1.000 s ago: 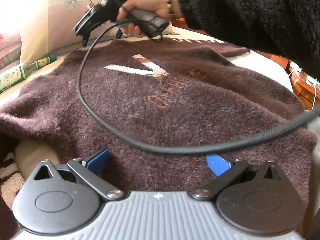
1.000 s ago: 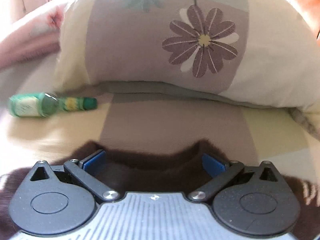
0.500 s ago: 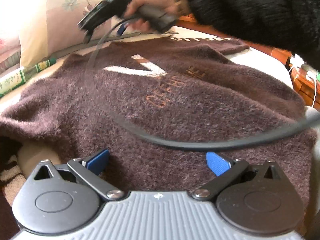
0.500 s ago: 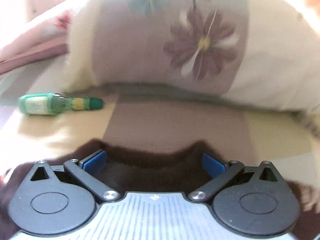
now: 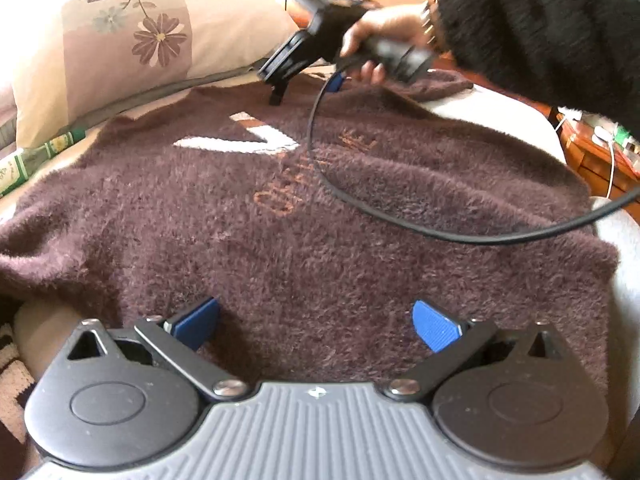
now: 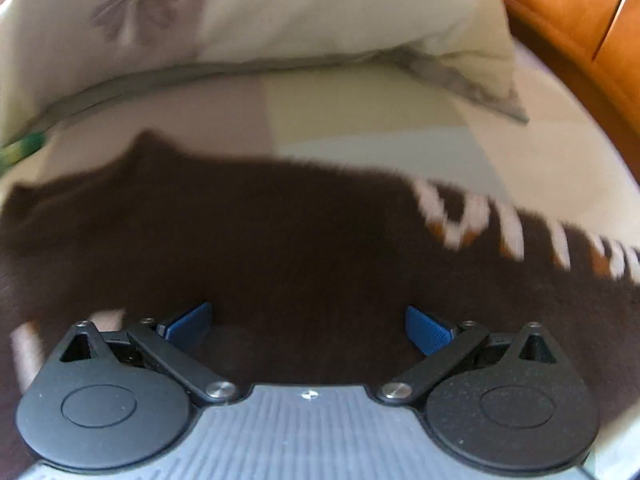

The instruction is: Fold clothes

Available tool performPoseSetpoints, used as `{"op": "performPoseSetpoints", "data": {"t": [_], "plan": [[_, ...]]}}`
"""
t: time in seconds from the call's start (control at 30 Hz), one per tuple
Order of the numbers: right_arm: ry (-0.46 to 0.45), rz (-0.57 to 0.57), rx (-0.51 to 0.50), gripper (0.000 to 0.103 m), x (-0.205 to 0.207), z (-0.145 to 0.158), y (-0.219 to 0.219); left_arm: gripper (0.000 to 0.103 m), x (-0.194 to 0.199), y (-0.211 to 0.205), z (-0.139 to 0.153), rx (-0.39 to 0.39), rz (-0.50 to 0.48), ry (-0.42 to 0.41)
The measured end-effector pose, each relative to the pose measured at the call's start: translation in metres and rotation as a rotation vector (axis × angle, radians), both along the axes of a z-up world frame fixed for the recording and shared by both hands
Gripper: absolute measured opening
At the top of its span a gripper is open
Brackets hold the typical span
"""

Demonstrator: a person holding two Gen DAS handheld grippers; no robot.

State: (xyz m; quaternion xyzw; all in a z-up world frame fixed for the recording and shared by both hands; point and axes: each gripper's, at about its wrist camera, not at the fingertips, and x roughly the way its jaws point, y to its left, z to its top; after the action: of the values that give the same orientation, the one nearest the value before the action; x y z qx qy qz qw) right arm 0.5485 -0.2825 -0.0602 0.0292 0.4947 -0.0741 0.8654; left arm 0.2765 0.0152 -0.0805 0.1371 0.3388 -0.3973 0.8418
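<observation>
The left gripper [image 5: 316, 322] is held with its jaws spread, empty, over the near hem of the sweater [image 5: 304, 216]; the right gripper [image 6: 308, 326] is likewise spread and empty above the far edge, near the pillow [image 6: 280, 12]. The sweater is judged soft, limp and light, with a fuzzy pile that should be pinched easily at hem or shoulder edges. It is seen spread flat on the bed [image 6: 540, 148], dark brown, with white marks and orange lettering
</observation>
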Motion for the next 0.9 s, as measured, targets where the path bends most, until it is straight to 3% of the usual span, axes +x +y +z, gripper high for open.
{"op": "performPoseSetpoints", "data": {"t": [0.13,0.3,0.47,0.63,0.77,0.9], "plan": [[-0.089,-0.046,0.017,0.103,0.03,-0.007,-0.02,0.102,0.002,0.004,-0.002,-0.016,-0.016,0.005],[-0.082,-0.007,0.062,0.103,0.026,0.008,-0.029,0.102,0.001,0.009,0.001,-0.016,-0.029,0.005],[-0.088,0.161,0.081,0.103,-0.058,0.041,-0.02,0.102,-0.005,0.012,0.014,-0.024,-0.016,-0.023],[-0.093,0.207,0.115,0.103,-0.173,0.058,-0.031,0.102,-0.03,0.001,0.037,-0.079,-0.118,-0.08],[-0.107,0.265,0.112,0.103,-0.262,0.06,-0.025,0.102,-0.048,-0.021,0.038,-0.053,-0.165,-0.068],[-0.138,0.361,0.2,0.103,-0.315,0.053,-0.024,0.102,-0.067,-0.036,0.037,-0.017,-0.068,0.004]]}}
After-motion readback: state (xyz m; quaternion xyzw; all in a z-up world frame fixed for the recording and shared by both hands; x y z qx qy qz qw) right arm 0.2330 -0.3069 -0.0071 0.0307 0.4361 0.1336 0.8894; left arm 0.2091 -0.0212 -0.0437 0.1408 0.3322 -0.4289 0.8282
